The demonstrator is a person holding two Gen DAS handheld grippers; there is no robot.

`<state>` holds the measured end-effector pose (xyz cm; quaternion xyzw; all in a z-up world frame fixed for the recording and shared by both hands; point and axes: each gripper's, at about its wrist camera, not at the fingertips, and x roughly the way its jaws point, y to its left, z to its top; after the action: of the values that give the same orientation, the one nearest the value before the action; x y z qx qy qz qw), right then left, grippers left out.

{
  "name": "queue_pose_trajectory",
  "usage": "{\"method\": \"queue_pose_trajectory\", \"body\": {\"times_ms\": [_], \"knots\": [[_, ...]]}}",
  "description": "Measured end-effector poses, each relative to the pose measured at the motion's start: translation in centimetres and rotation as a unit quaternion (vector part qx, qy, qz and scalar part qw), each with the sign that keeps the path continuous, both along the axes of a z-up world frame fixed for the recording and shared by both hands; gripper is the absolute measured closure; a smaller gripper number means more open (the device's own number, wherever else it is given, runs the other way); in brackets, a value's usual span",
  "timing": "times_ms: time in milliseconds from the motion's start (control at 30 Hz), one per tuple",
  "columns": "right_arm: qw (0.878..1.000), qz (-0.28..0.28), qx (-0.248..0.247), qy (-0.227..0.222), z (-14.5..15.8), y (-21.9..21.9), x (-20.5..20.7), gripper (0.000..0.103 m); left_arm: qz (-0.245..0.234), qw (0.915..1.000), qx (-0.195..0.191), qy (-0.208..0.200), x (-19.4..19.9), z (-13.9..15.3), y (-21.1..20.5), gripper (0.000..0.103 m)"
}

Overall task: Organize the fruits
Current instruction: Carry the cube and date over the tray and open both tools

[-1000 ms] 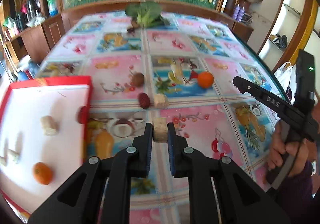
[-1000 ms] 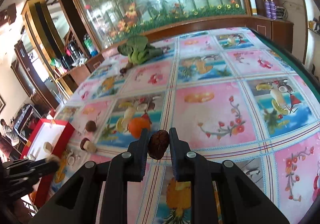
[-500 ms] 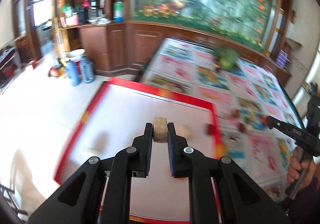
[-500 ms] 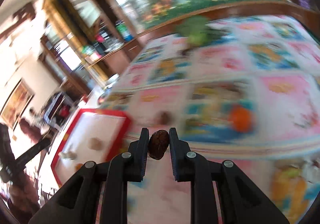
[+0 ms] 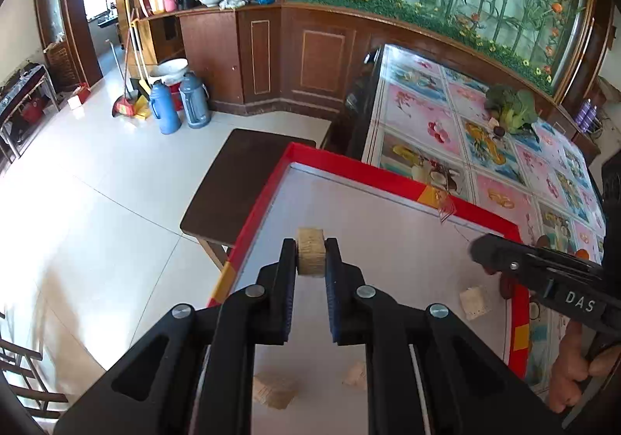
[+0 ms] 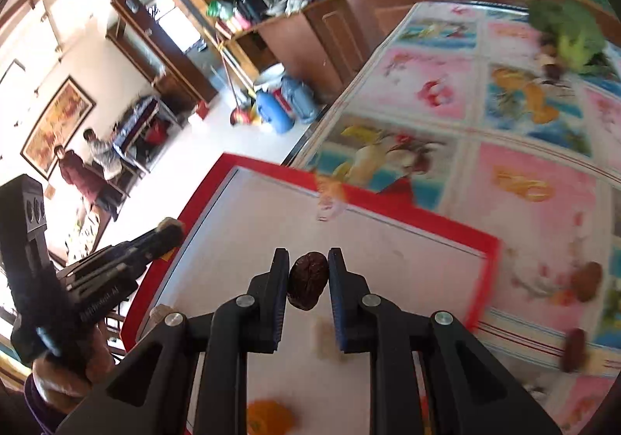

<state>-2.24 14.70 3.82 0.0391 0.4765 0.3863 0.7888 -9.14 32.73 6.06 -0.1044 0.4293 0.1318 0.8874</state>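
My left gripper (image 5: pixel 310 254) is shut on a tan cylinder-shaped fruit piece (image 5: pixel 310 252), held above the white floor of the red-rimmed tray (image 5: pixel 372 175). My right gripper (image 6: pixel 309 279) is shut on a dark brown wrinkled date (image 6: pixel 307 284), also over the tray (image 6: pixel 388 219). Pale chunks lie in the tray (image 5: pixel 475 302), (image 5: pixel 273 392). An orange (image 6: pixel 268 417) sits at the tray's near end. The right gripper (image 5: pixel 543 272) shows at the right of the left wrist view, the left gripper (image 6: pixel 170 231) at the left of the right wrist view.
The tray sits at the end of a table with a fruit-print cloth (image 5: pixel 434 124). A brown fruit (image 6: pixel 588 279) and a dark red one (image 6: pixel 574 349) lie on the cloth past the rim. Leafy greens (image 5: pixel 510 109) lie farther back. A dark stool (image 5: pixel 233 186) stands beside the table.
Both grippers swung left from over the tablecloth to above the tray, each still holding its fruit. The right gripper has come in close beside the left.
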Motion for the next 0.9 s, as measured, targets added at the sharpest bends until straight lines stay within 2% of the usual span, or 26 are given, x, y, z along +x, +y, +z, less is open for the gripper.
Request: {"method": "queue_pose_trajectory", "body": {"times_ms": [133,267,433,533,600,667,733,833,900], "knots": [[0.999,0.010,-0.036,0.006,-1.0,2.1,0.5,0.085,-0.009,0.9995,0.002,0.029,0.9,-1.6,-0.1,0.087],[0.998,0.010,-0.059,0.018,-1.8,3.2,0.6,0.085,-0.008,0.9992,0.006,0.039,1.2,-2.1,-0.2,0.087],[0.997,0.013,-0.078,0.002,-1.4,4.0,0.0,0.084,0.002,0.9984,0.014,0.055,1.7,-2.8,-0.2,0.087],[0.998,0.014,-0.066,0.004,-1.0,3.4,0.1,0.076,0.013,0.9980,0.018,0.059,1.6,-2.8,-0.3,0.085],[1.000,0.006,-0.028,0.000,-0.1,2.0,0.0,0.075,0.019,0.9982,0.018,0.054,0.9,-2.3,-0.4,0.068],[1.000,0.005,0.008,-0.008,0.9,-0.2,-0.6,0.069,0.021,0.9988,0.026,0.037,-0.2,-1.4,-1.0,0.058],[0.999,-0.005,0.028,-0.036,1.7,-2.4,-1.3,0.068,0.022,0.9989,0.036,0.019,-1.7,-0.2,-1.9,0.056],[0.996,-0.022,0.030,-0.075,2.3,-7.2,-2.7,0.066,0.011,0.9996,0.025,-0.008,-3.6,1.2,-3.5,0.052],[0.995,-0.041,0.027,-0.084,2.1,-10.8,-3.4,0.066,-0.006,0.9995,0.017,-0.025,-4.9,1.8,-5.4,0.044]]}}
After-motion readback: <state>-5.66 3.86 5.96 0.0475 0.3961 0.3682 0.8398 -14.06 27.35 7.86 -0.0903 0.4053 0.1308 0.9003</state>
